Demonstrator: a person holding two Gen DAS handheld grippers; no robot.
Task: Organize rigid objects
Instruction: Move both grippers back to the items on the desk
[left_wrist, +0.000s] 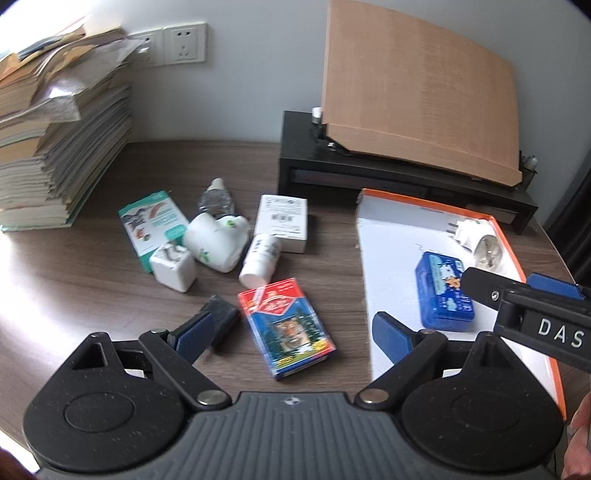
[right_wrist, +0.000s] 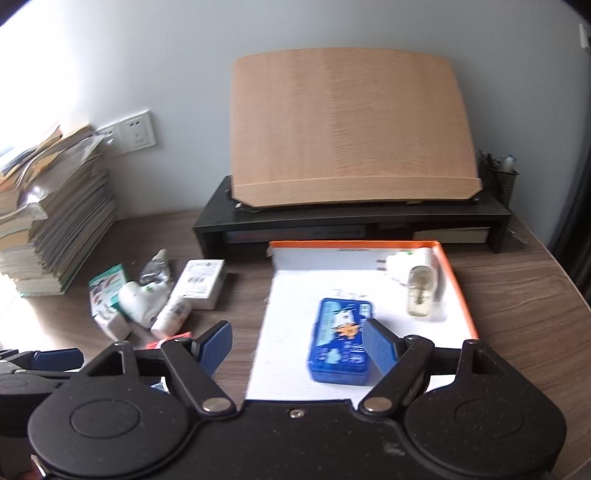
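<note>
An orange-rimmed white tray (left_wrist: 391, 258) (right_wrist: 295, 291) lies on the desk at the right. In it lie a blue case (left_wrist: 443, 291) (right_wrist: 341, 341) and a white plug-in device (left_wrist: 476, 236) (right_wrist: 413, 277). Left of the tray lie a red-and-blue card box (left_wrist: 290, 328), a small black object (left_wrist: 221, 317), a white bottle (left_wrist: 258, 262), a white charger cube (left_wrist: 173, 267), a white device (left_wrist: 216, 240), a white box (left_wrist: 282, 221) and a green-and-white box (left_wrist: 153, 225). My left gripper (left_wrist: 293, 334) is open above the card box. My right gripper (right_wrist: 297, 349) is open, low over the tray's near left edge, beside the blue case.
A tall stack of books (left_wrist: 55, 129) stands at the back left. A black monitor riser (left_wrist: 369, 173) with a tilted wooden board (left_wrist: 417, 92) stands at the back, and a pen holder (right_wrist: 498, 177) at its right end. Wall sockets (left_wrist: 177, 42) are behind.
</note>
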